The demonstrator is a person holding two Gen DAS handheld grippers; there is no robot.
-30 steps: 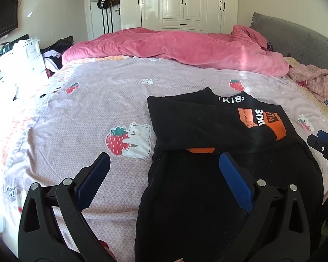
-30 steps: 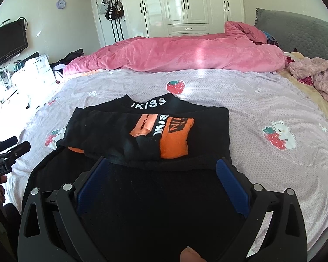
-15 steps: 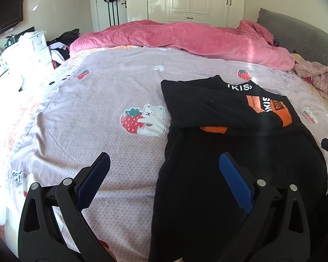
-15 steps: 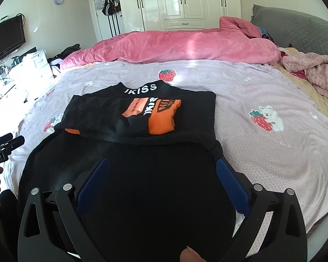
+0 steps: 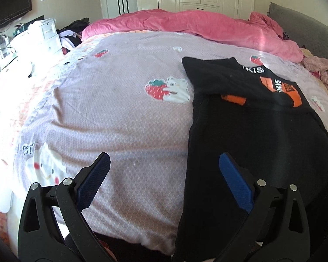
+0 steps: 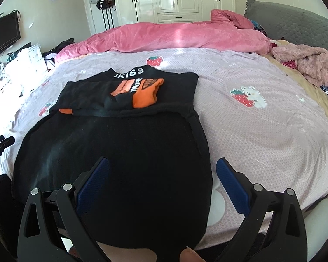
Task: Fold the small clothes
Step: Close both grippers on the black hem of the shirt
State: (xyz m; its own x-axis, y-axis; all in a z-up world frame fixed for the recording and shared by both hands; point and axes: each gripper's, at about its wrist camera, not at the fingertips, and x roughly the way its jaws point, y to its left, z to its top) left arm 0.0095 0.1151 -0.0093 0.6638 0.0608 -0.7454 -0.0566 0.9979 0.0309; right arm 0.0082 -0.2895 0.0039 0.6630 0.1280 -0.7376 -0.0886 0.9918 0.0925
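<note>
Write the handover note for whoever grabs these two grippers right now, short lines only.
Left gripper: open, empty, above the lilac strawberry-print bedspread at the garment's left edge.
Right gripper: open, empty, over the garment's near right edge.
Black sweatshirt with orange patches and white lettering: lying flat on the bed, collar away from you, near hem hanging over the bed's edge.
Done: both sleeves are folded across the chest.
Left: likely grip the near hem with both grippers, fold it up toward the collar, then tidy.

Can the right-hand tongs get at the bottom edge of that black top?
Probably yes: the right tongs hang open over the black top, whose near hem lies bare at the bed's edge, nothing on it.
</note>
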